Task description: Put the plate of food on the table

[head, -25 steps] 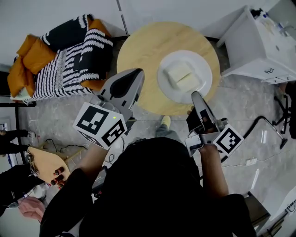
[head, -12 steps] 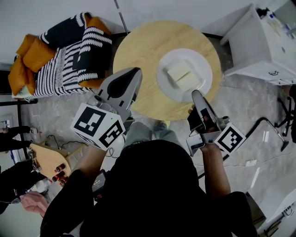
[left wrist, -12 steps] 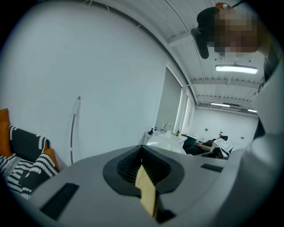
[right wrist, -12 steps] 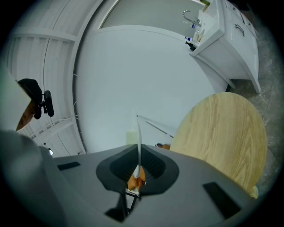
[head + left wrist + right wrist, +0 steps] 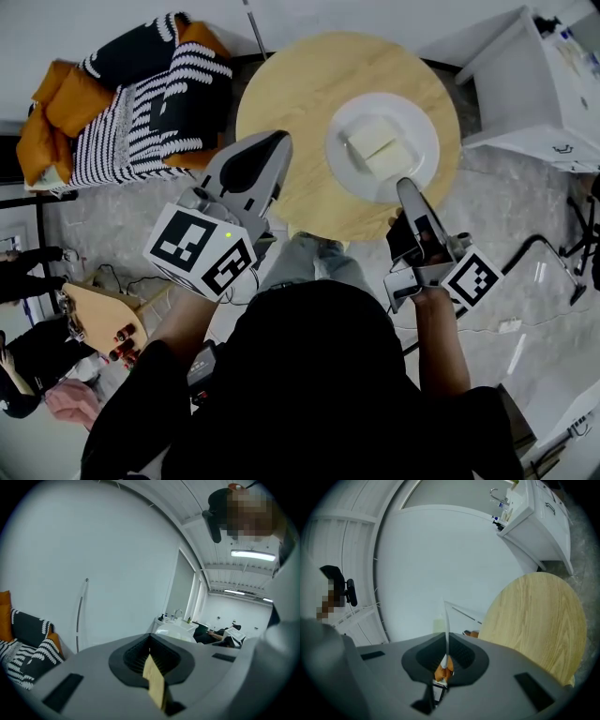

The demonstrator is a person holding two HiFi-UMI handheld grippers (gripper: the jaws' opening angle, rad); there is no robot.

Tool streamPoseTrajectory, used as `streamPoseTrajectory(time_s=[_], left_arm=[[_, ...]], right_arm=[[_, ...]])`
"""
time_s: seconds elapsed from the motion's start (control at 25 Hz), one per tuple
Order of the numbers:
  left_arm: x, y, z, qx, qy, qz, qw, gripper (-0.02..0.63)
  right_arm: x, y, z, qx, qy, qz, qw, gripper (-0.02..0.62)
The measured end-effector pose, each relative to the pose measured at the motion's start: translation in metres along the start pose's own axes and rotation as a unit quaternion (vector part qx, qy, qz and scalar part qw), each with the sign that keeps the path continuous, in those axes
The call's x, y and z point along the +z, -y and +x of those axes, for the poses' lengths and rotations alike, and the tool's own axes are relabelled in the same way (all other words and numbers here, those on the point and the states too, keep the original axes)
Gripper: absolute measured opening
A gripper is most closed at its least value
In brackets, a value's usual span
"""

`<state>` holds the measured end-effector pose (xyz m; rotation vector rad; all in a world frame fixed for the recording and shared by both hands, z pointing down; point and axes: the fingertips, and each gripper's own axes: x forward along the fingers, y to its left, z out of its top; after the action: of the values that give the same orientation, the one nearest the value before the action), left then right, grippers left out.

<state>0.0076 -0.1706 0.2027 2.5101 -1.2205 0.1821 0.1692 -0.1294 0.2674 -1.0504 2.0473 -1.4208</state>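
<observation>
Head view — my right gripper (image 5: 404, 186) clamps the plate (image 5: 427, 139) rim, food (image 5: 380, 147) aboard, over the table (image 5: 291, 94) | touchdown unclear to me | left gripper (image 5: 278, 141) closed, empty | remaining: lower, release

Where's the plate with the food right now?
In the head view, the white plate is over the right side of the round wooden table, with the right claw pinching its near edge.
</observation>
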Motion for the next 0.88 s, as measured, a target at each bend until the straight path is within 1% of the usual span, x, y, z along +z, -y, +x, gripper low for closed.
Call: streamPoseTrajectory(time_s=[0.16, 0.28, 0.44, 0.6, 0.88], left_arm=[[0.004, -0.009, 0.004, -0.009, -0.003, -0.002, 1.0, 0.008], [-0.001, -0.019, -0.003, -0.016, -0.006, -0.005, 0.9998, 0.008], [-0.015, -0.029, -0.01, -0.014, -0.017, -0.01, 0.9997, 0.008], [-0.017, -0.028, 0.006, -0.03, -0.02, -0.007, 0.9993, 0.008], [-0.021, -0.032, 0.017, -0.038, -0.036, -0.011, 0.9986, 0.008]], right_arm=[[0.003, -0.003, 0.005, -0.012, 0.008, 0.003, 1.0, 0.018], [-0.009, -0.003, 0.008, -0.019, 0.007, 0.001, 1.0, 0.018], [-0.026, 0.008, 0.008, -0.037, -0.001, 0.009, 0.999, 0.018], [-0.024, 0.017, 0.004, -0.052, 0.006, 0.016, 0.999, 0.018], [-0.028, 0.023, 0.006, -0.065, -0.006, 0.024, 0.998, 0.018]])
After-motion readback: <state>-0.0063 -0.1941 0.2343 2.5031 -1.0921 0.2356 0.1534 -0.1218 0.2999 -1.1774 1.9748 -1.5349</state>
